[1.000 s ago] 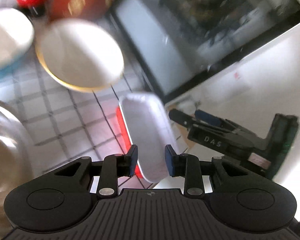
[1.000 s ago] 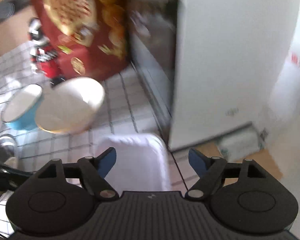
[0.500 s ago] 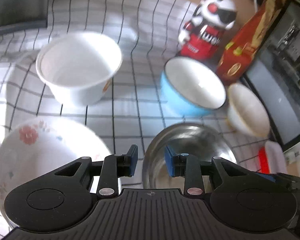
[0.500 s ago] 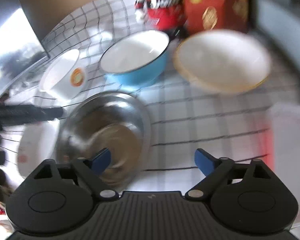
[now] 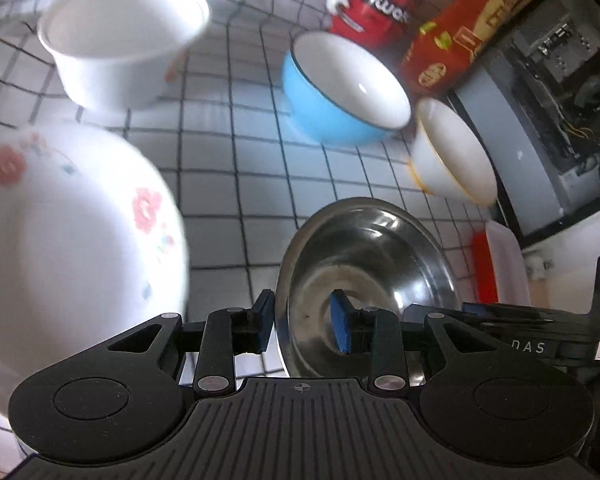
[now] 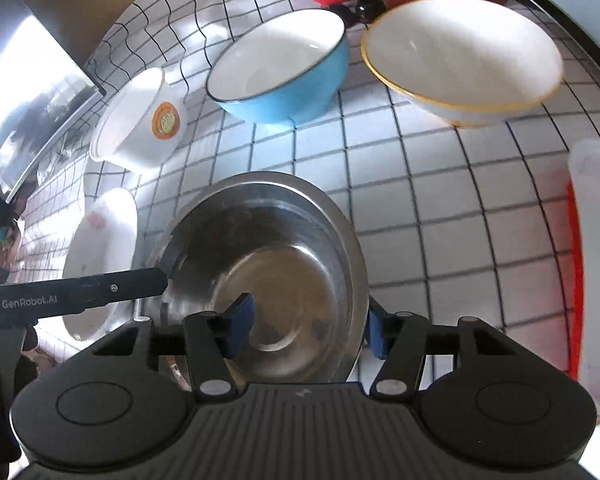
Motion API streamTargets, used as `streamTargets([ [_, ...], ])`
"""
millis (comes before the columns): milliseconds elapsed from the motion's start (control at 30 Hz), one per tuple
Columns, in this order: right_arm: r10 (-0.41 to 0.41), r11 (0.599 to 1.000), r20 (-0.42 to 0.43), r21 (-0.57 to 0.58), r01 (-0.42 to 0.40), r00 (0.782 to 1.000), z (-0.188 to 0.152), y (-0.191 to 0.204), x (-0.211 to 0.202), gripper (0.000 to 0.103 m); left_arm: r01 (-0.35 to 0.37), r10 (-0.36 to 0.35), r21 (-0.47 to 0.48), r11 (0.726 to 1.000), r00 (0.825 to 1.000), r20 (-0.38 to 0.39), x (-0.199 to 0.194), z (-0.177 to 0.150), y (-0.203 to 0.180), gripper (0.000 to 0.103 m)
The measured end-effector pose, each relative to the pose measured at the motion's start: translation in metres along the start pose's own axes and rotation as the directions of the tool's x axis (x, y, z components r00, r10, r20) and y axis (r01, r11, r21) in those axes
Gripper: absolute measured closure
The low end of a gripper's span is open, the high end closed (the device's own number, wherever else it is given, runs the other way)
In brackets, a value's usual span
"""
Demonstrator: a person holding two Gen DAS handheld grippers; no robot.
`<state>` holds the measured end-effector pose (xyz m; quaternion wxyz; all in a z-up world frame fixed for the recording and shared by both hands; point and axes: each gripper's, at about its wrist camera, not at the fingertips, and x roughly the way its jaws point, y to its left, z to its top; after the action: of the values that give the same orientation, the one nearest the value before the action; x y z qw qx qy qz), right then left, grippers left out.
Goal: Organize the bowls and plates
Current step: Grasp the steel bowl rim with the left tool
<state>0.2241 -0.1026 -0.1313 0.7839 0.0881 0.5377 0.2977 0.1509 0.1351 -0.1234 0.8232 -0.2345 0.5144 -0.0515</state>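
Bowl I want: the steel bowl [image 6: 268,272] sits near the front edge of the counter [image 6: 440,184], right under both of my tools.
How it feels, I think: hard and stiff, not heavy, and it will not break. It is shiny and smooth, so I think it can slip.
Where to hold it: the thin rim, one side for each tool, one pad inside and one pad outside.
My left tool [image 5: 304,322]: the pads stand a little way apart, with the bowl's left rim between them. One blue pad is outside the wall and one is inside. I cannot see them pressing on it yet.
My right tool [image 6: 308,326]: its jaws have just been closing and are now about half open. The bowl's right rim is between them. The outer pad is just beside the rim, the inner pad hangs over the bowl's floor. It does not pinch yet.
Other dishes: the flower plate [image 5: 60,248] lies just left of the steel bowl. The white cup bowl [image 5: 120,40], the blue bowl [image 6: 280,72] and the gold-rim bowl [image 6: 464,60] stand farther back on the counter, toward the far edge.
Watch out: the flower plate and the gold-rim bowl look easy to break, so I should lift the steel bowl without bumping them.
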Motion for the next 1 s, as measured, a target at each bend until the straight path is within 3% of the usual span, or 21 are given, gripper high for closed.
streamTargets([
  [200,-0.044,0.998,-0.017,0.037,0.044,0.999,0.003,-0.001,0.005,0.042,-0.013,0.013,0.005,1.000,1.000,-0.010,0.013,-0.001,-0.016,0.064],
  [367,-0.014,0.997,0.107,-0.080,0.023,0.994,0.019,0.039,-0.031,0.042,-0.002,0.002,-0.001,1.000,0.992,0.128,-0.038,0.013,-0.007,0.067],
  [500,0.088,0.982,0.166,-0.179,-0.058,0.982,0.037,0.096,-0.037,0.039,-0.030,0.054,-0.110,0.994,0.973,0.226,-0.088,0.024,0.031,0.067],
  [633,0.169,0.958,0.107,-0.250,-0.138,0.980,0.043,0.157,0.003,0.039,-0.128,0.174,-0.203,0.971,0.958,0.227,-0.115,0.018,0.084,0.071],
  [767,0.167,0.940,0.011,-0.303,-0.155,0.986,0.035,0.206,0.054,0.039,-0.222,0.272,-0.260,0.940,0.945,0.180,-0.121,0.010,0.125,0.071],
  [1000,0.104,0.939,-0.027,-0.326,-0.107,0.994,0.030,0.236,0.090,0.039,-0.241,0.284,-0.254,0.937,0.947,0.149,-0.107,0.014,0.153,0.071],
])
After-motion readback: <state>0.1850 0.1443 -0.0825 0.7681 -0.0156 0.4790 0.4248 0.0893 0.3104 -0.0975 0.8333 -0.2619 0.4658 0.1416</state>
